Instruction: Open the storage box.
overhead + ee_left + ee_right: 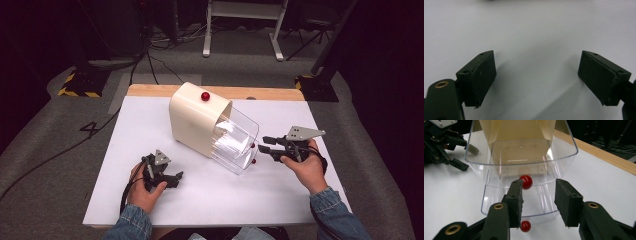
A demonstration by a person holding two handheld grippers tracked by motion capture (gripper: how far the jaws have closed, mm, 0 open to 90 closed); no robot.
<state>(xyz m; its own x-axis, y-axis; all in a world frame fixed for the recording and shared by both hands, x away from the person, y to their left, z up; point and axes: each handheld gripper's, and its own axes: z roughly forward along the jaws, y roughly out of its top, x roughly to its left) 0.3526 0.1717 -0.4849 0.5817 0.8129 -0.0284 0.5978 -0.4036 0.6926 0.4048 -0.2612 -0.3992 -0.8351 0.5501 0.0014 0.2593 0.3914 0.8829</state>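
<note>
**benchtop_guy:** So where's this one at? Looks barely started to me.

**clearbin_fan:** Pretty much. The cream cabinet (192, 122) is sitting at the center of the high view on the white table (150, 200), and its two clear drawers (235, 142) are both sticking out toward the lower right of the frame. The right gripper (264, 144) is hovering right in front of them, center right, jaws spread apart and gripping nothing. In the right gripper view the upper red knob (526, 182) is showing just past the tip of the left-hand jaw, not between the pads yet, and the lower red knob (526, 226) is peeking out down at the bottom center. So I'd say the approach is about done, but the grab and the actual drawer move are still to come.

**benchtop_guy:** And the other hand?

**clearbin_fan:** The left gripper (175, 179) is idling at the lower left of the high view, well apart from the cabinet, jaws wide open over bare table.

**benchtop_guy:** Which way is the thing facing?

**clearbin_fan:** Long axis is running diagonally, upper left to lower right, drawer fronts and knobs pointing at the right gripper. There's also a red knob (205, 96) on the top of the cabinet.
</note>
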